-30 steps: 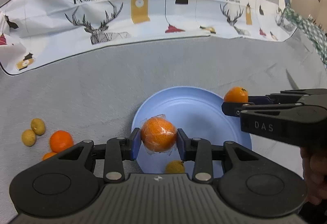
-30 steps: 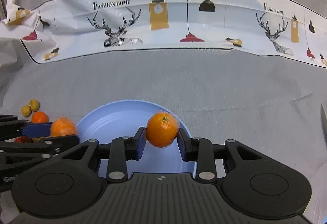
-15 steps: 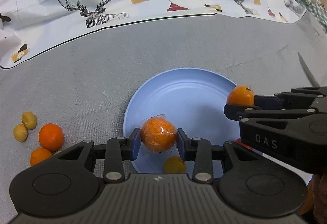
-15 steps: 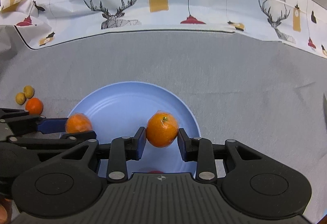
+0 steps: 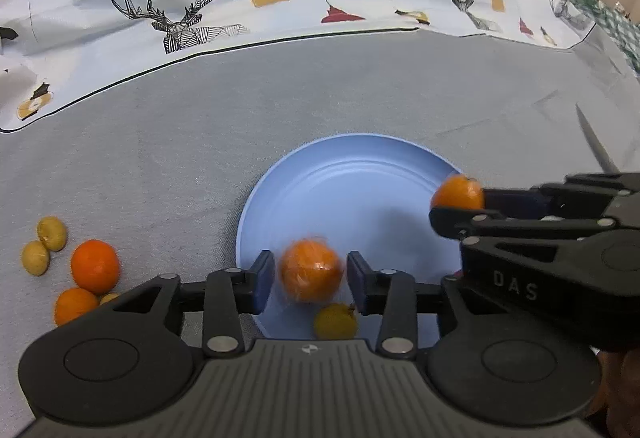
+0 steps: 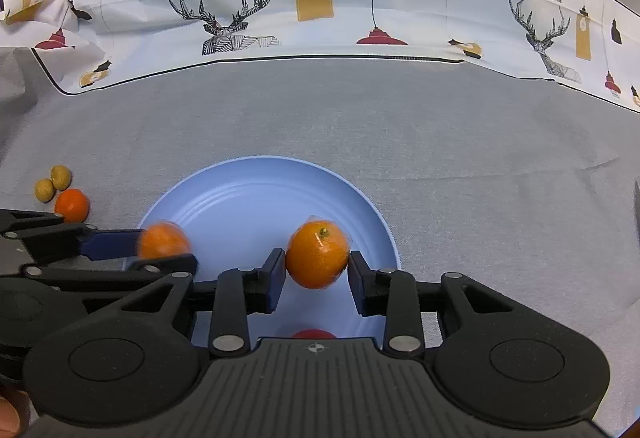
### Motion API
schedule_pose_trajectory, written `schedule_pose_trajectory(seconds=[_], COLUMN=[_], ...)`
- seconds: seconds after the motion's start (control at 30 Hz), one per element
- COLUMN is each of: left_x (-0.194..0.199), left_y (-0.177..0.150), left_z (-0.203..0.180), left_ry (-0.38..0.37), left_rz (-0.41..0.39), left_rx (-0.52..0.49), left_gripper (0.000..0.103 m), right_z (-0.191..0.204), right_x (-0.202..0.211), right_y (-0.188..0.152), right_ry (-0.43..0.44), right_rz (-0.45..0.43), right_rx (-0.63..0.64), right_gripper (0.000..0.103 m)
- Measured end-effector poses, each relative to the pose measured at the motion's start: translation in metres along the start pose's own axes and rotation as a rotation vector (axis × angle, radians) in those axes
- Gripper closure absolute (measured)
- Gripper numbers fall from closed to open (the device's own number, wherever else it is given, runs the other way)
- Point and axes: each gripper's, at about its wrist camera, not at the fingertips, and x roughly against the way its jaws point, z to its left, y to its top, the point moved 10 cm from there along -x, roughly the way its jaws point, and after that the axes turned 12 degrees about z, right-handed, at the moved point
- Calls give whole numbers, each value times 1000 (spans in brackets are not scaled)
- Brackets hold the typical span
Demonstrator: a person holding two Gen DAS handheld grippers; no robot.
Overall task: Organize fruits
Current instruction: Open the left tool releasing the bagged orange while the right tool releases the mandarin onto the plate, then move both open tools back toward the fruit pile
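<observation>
Both tools have just let go over the blue plate (image 5: 256,206). The left tool (image 5: 311,278) stands spread around its blurred, dropping orange (image 5: 311,276); the right tool (image 6: 316,270) has released its orange (image 6: 317,259) too. Other fruit waits on the counter (image 5: 160,158).

left gripper (image 5: 311,280): jaws parted, a gap on each side of the blurred orange (image 5: 311,275) between the pads; low over the plate (image 5: 352,174)
right gripper (image 6: 317,274): jaws slightly apart around its orange (image 6: 317,254), left pad touching or nearly so, a narrow gap at the right pad
relation: the two sit side by side, fingers pointing the same way (each shows in the other's view)
hand (image 5: 616,386): only a sliver of skin shows behind the right gripper
</observation>
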Motion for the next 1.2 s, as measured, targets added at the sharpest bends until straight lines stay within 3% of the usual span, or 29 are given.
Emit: schedule_pose_trajectory(seconds=[0.1,0.2,0.23,0.27,0.33,0.43,0.5,0.57,0.63,0.7,0.83,0.93,1.03,1.13,1.2], left_x=[14,42,54,66,92,133,149,153,146,134,116,102,98,90,79], left_y=[6,9,7,5,0,-12,-25,-33,-39,-44,-49,-54,-53,-58,-56], left_z=[7,24,34,44,65,98,127,154,173,184,193,194,197,200,199], left_ry=[1,-18,-5,9,25,54,59,-11,-2,-10,-38,-97,-111,-155,-194], left_rz=[-45,-134,-171,-201,-262,-354,-385,-384,-349,-296,-216,-152,-144,-111,-76], left_rx=[18,79,100,116,134,157,246,387,460,501,529,536,542,577,595], left_gripper=[50,50,57,72,87,92,92,92,92,92,92,91,90,88,81], right_z=[-4,-11,-15,-17,-17,-4,9,26,43,59,92,123,157,181,192], right_x=[10,22,25,29,38,57,72,84,92,92,79,66,51,36,27], right_y=[3,8,9,11,14,18,19,19,20,23,22,16,4,-4,-3], right_ry=[-8,0,4,9,23,55,79,119,158,187,227,274,301,281,274], right_rz=[-41,-93,-104,-121,-160,-236,-289,-328,-352,-352,-293,-223,-139,-91,-81], right_rx=[-11,-44,-67,-95,-124,-108,-75,-46,-15,17,77,153,277,357,382], right_gripper=[55,54,53,53,53,54,56,65,72,79,84,84,84,82,77])
